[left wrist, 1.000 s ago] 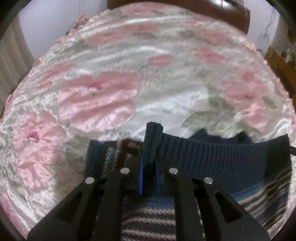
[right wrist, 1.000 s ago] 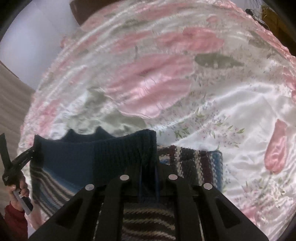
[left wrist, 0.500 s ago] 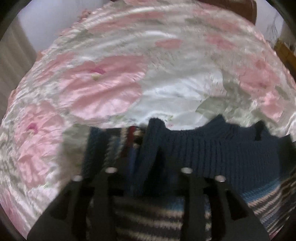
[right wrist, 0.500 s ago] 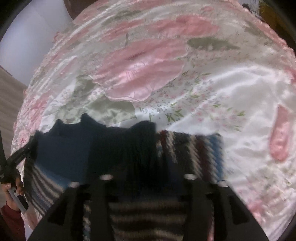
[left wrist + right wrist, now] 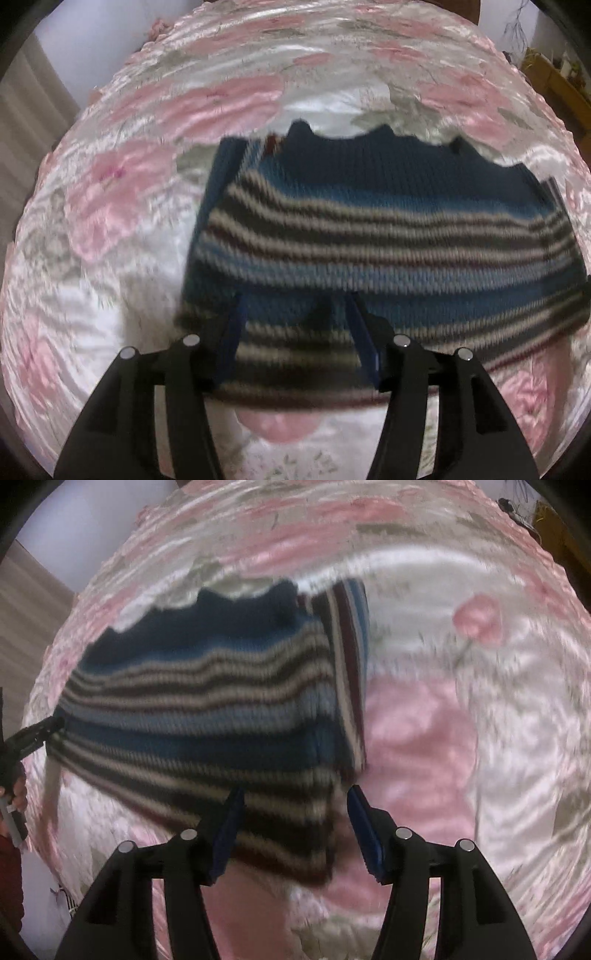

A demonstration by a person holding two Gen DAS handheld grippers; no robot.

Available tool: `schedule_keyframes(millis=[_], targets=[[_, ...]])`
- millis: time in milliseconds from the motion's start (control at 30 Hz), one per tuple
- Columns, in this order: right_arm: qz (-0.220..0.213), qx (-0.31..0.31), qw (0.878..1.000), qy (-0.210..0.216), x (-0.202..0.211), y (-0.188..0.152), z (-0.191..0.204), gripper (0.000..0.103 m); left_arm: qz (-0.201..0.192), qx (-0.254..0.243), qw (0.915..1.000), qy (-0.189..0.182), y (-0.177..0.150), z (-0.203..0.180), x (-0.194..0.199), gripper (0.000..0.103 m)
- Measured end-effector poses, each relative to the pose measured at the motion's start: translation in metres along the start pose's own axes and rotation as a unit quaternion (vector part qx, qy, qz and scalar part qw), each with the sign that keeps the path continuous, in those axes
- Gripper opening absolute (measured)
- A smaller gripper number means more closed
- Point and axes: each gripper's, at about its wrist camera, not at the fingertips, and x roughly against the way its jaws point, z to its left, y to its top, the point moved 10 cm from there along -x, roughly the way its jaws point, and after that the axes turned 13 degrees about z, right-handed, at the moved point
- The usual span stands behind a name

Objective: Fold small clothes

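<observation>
A small knitted sweater [image 5: 369, 229], navy at the far edge with grey, blue and maroon stripes, lies folded flat on the floral bedspread [image 5: 122, 192]. My left gripper [image 5: 295, 306] is open above its near-left part, blue pads spread wide with nothing held. In the right wrist view the same sweater [image 5: 207, 709] lies to the left, a striped sleeve folded along its right side. My right gripper [image 5: 293, 797] is open over the sweater's near-right corner. The left gripper's tip [image 5: 40, 733] touches the sweater's left edge.
The shiny pink-and-white floral bedspread [image 5: 461, 738] stretches all around the sweater. A hand in a red sleeve [image 5: 13, 812] holds the left gripper at the left border. Wooden furniture [image 5: 554, 81] stands beyond the bed at far right.
Both grippers were shut on the sweater's navy edge; they have let it go, opened, and pulled back toward me. The sweater now lies folded over on the bed.
</observation>
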Motion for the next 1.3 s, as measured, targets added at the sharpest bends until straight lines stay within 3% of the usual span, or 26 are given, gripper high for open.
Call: schedule_keyframes(millis=[200,267,433,600,800,933,1033,1200,1300], targets=[[0.009,0.006,1.0,0.018,-0.01,-0.019,0.006,0.033,0.015,0.003,0.9999,0.003,-0.013,-0.002,-0.018,0.056],[0.004,0.01,1.0,0.025,-0.006,-0.02,0.007,0.017,0.018,0.005,0.9998,0.001,-0.014,-0.004,-0.019,0.057],[-0.005,0.01,0.999,0.038,0.004,-0.025,0.002,0.013,0.026,0.009,0.9996,-0.003,-0.016,-0.003,-0.025,0.058],[0.017,-0.013,0.999,0.042,-0.019,-0.034,-0.015,0.013,0.023,0.007,0.9997,-0.003,-0.018,-0.002,-0.033,0.061],[0.024,-0.016,0.999,0.044,-0.026,-0.035,-0.017,0.015,0.02,0.007,0.9998,-0.001,-0.018,-0.002,-0.033,0.061],[0.008,-0.007,1.0,0.021,-0.005,-0.025,-0.013,0.033,0.011,0.006,0.9999,-0.003,-0.017,-0.008,-0.018,0.063],[-0.023,-0.008,0.999,0.021,0.016,-0.002,-0.008,0.049,-0.003,0.0,1.0,-0.009,-0.013,-0.02,-0.006,0.066],[-0.04,-0.009,0.999,0.019,0.022,0.049,0.003,0.052,-0.025,-0.007,0.9993,-0.026,0.001,-0.041,0.012,0.066],[-0.04,-0.007,0.999,0.023,0.013,0.081,0.01,0.06,-0.033,-0.013,0.9989,-0.032,0.01,-0.051,0.015,0.067]])
